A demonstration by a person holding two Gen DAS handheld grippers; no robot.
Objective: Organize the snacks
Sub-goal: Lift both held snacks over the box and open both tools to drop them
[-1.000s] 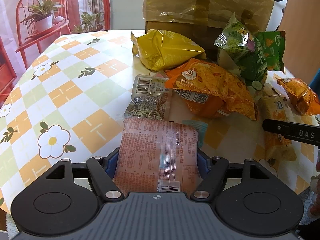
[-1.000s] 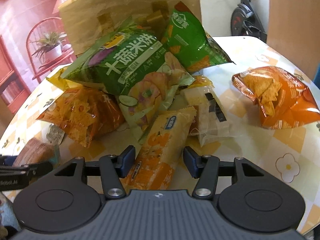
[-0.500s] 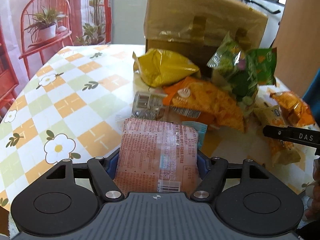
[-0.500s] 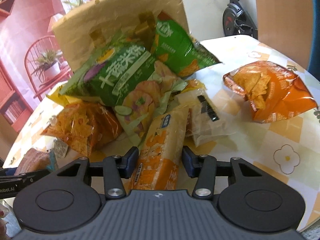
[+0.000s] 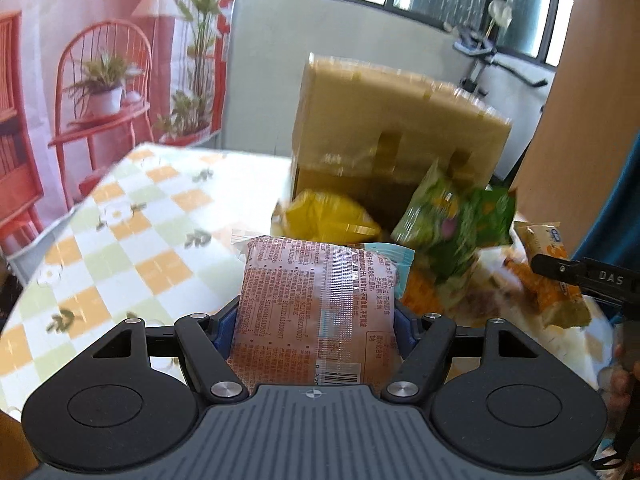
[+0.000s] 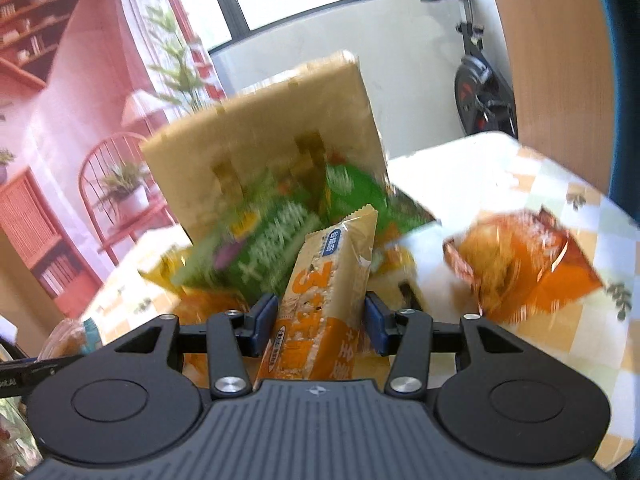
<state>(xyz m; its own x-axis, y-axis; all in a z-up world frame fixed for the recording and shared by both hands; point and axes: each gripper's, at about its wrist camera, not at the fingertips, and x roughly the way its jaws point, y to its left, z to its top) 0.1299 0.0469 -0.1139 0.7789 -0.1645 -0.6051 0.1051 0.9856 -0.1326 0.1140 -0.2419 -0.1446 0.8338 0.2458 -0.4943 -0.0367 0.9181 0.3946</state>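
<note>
1. Left wrist view: the left hand-held gripper (image 5: 316, 330) grips a pink packet (image 5: 316, 308) by its two long sides, blue pads pressed against the wrapper. The packet is held above the counter (image 5: 132, 240), barcode end nearest the camera.
2. Right wrist view: the right hand-held gripper (image 6: 320, 322) has just been closing, and its pads now clamp an orange bar (image 6: 324, 300) between them. The bar stands tilted, its crimped top leaning right, clear of the counter.
3. The same bar shows at the right edge of the left view, beside the tip of the right hand-held gripper.
4. A cardboard box (image 5: 396, 128) stands at the far side of the counter, taped along its seams.
5. Against the box front lies a blurred heap: a yellow bag (image 5: 324, 216) to the left, green bags (image 6: 276, 236) leaning on the box.
6. An orange bag (image 6: 520, 264) lies apart from the heap, to the right, on the checked cloth.
</note>
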